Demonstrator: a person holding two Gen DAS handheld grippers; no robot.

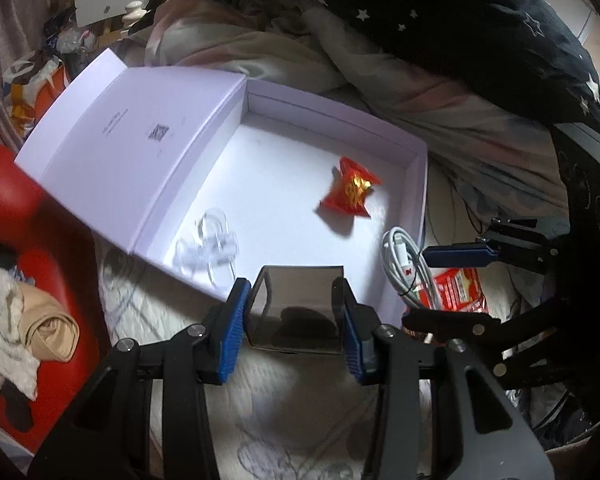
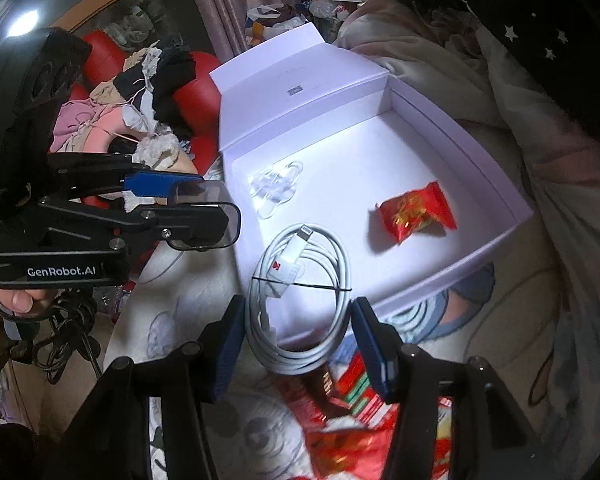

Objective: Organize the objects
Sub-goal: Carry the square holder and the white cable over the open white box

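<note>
An open white box (image 1: 418, 184) (image 2: 496, 184) lies on the bed with its lid (image 1: 112, 148) folded back to the left. Inside lie a red candy packet (image 1: 350, 192) (image 2: 418, 214) and some clear plastic pieces (image 1: 208, 248) (image 2: 274, 186). My left gripper (image 1: 292, 292) (image 2: 212, 204) is shut on a smoky transparent case (image 1: 296, 304) (image 2: 206, 216) and holds it at the box's near-left edge. My right gripper (image 2: 298, 308) (image 1: 416, 286) is shut on a coiled white charging cable (image 2: 300, 280) (image 1: 404, 264), which hangs over the box's near edge.
Red snack packets (image 2: 352, 420) (image 1: 460, 288) lie on the patterned bedsheet (image 1: 300, 400) under my right gripper. Rumpled bedding and a dark starry blanket (image 1: 460, 20) crowd the far and right sides of the box. A red chair piled with clothes (image 2: 140, 92) stands on the left.
</note>
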